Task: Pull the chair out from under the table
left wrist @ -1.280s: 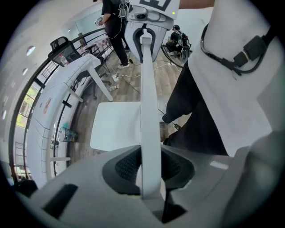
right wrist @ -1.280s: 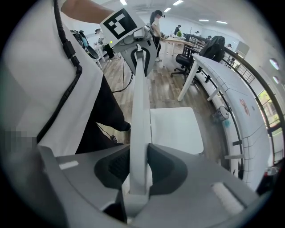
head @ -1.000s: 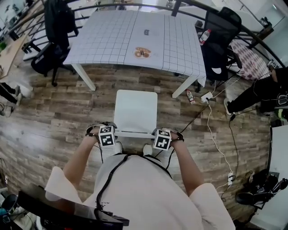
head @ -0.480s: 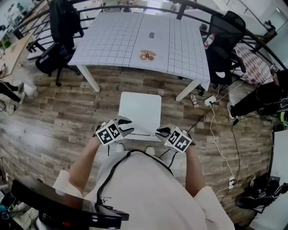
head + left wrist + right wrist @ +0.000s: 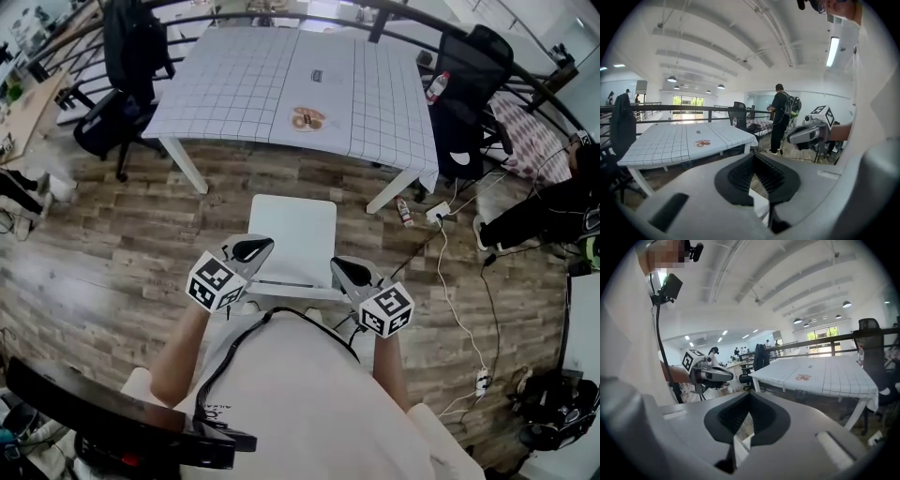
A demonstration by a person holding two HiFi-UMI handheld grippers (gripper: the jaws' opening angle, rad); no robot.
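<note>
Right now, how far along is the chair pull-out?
Done: the white chair stands clear of the table, wood floor showing between them. In hand: nothing; the left gripper and right gripper have just closed empty, held above the chair's near edge. Left: apparently nothing.
</note>
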